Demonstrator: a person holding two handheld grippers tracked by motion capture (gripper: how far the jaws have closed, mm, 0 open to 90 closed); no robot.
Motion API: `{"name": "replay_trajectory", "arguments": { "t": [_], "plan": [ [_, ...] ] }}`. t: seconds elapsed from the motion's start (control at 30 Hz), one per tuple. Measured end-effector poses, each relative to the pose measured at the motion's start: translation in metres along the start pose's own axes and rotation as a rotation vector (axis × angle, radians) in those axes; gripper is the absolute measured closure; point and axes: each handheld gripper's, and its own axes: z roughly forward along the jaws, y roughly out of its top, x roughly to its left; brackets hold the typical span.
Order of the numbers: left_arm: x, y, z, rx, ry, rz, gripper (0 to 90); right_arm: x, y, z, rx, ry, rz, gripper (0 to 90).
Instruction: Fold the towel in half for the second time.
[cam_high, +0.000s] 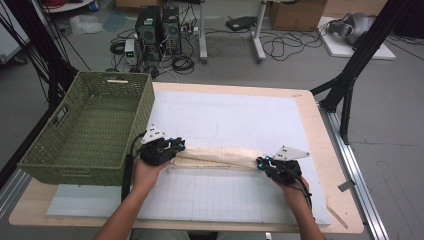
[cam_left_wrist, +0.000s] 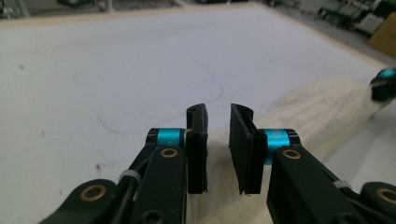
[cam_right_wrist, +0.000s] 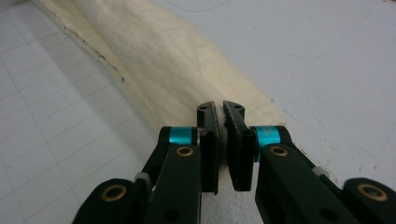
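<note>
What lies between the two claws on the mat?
In the high view, the folded cream cloth spans the whole stretch from left claw to right claw, lying on the white mat.

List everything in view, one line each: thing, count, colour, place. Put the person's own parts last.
cloth: one, cream, folded into a long strip across the mat, between the two grippers
basket: one, green woven, left end of the table, standing on the mat's edge
mat: one, white with a faint grid, covering most of the table
table: one, light wood
computer towers: two, black, on the floor behind the table
cardboard box: one, brown, floor at back right
left gripper: one, black with blue rings, at the cloth's left end, a gap between the fingers
right gripper: one, same colours, fingers pinching the cloth's right end
forearms: two, bare, entering from the bottom edge
</note>
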Motion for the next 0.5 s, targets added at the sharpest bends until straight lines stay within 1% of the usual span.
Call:
{"name": "replay_trajectory", "arguments": {
  "t": [0.03,0.07,0.1,0.17,0.2,0.23,0.27,0.3,0.37,0.4,0.43,0.47,0.5],
  "plan": [
    [-0.001,-0.003,0.002,0.032,0.005,0.006,78.6,0.000,0.000,0.000,-0.001,0.000,0.001,84.9],
    [-0.003,-0.005,0.004,0.074,0.012,0.020,78.7,0.000,0.000,0.000,-0.001,-0.002,0.000,84.8],
    [-0.004,-0.006,0.005,0.106,0.020,0.047,78.7,0.000,0.000,0.000,-0.001,-0.001,0.002,84.8],
    [-0.007,-0.010,0.006,0.109,0.037,0.072,78.6,0.000,0.000,0.000,-0.007,-0.006,0.004,84.4],
    [-0.009,-0.014,0.006,0.126,0.044,0.086,78.6,0.000,0.000,-0.001,-0.006,-0.005,0.003,83.7],
    [-0.010,-0.015,0.006,0.133,0.044,0.084,78.6,0.000,0.000,-0.001,-0.003,-0.001,0.013,80.7],
    [-0.011,-0.018,0.007,0.143,0.041,0.081,78.6,-0.001,0.000,-0.002,-0.007,-0.002,0.012,76.9],
    [-0.011,-0.021,0.007,0.148,0.039,0.081,78.6,-0.001,0.001,-0.003,-0.012,-0.002,0.024,69.4],
    [-0.012,-0.024,0.006,0.146,0.039,0.085,78.0,-0.004,0.005,-0.009,-0.053,-0.009,0.076,61.3],
    [-0.012,-0.025,0.006,0.139,0.040,0.086,77.7,-0.006,0.009,-0.013,-0.088,-0.021,0.086,58.4],
    [-0.012,-0.026,0.006,0.134,0.043,0.086,77.3,-0.006,0.012,-0.017,-0.114,-0.039,0.100,54.6],
    [-0.012,-0.027,0.006,0.138,0.043,0.086,76.9,-0.005,0.017,-0.020,-0.135,-0.061,0.112,48.7],
    [-0.012,-0.027,0.006,0.136,0.046,0.085,76.6,-0.004,0.021,-0.023,-0.151,-0.087,0.113,47.0]
  ]
}}
